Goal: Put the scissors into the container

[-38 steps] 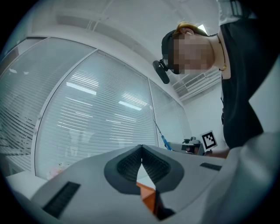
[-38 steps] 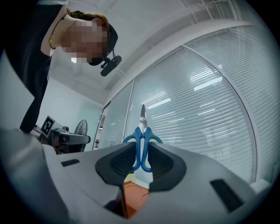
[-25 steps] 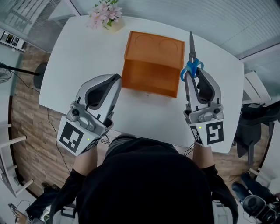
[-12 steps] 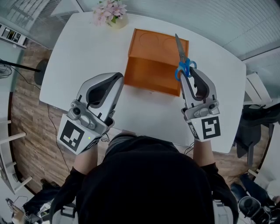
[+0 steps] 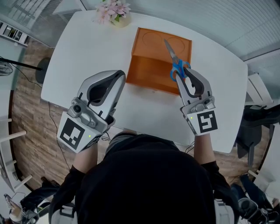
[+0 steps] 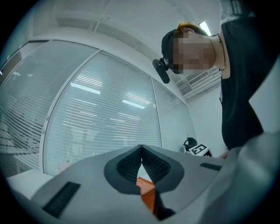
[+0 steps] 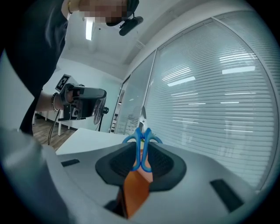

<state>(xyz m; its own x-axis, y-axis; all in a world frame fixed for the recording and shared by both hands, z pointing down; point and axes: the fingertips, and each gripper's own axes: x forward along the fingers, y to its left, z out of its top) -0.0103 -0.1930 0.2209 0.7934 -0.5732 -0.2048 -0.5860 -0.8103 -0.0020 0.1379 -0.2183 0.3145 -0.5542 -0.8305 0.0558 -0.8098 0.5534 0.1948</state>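
Observation:
An orange box-shaped container (image 5: pixel 151 65) stands open on the white table (image 5: pixel 83 52). The scissors (image 5: pixel 177 65) have blue handles and grey blades, and the blades point up-left over the container's right part. My right gripper (image 5: pixel 183 75) is shut on the blue handles, at the container's right front corner. In the right gripper view the scissors (image 7: pixel 141 146) sit upright between the pads of the right gripper (image 7: pixel 142 153), with the container (image 7: pixel 132 194) below. My left gripper (image 5: pixel 119 77) hovers at the container's left front, its tips together and nothing held. The left gripper (image 6: pixel 141 148) shows the container (image 6: pixel 148 194) beneath its jaws.
A small pot of pink flowers (image 5: pixel 113 11) stands at the table's far edge, behind the container. Wooden floor lies to the left of the table, and a chair (image 5: pixel 256 113) stands to its right.
My right gripper has carried the scissors left and down, from beside the container's right edge to over its right part, and the blades have swung leftward. The left gripper has stayed put.

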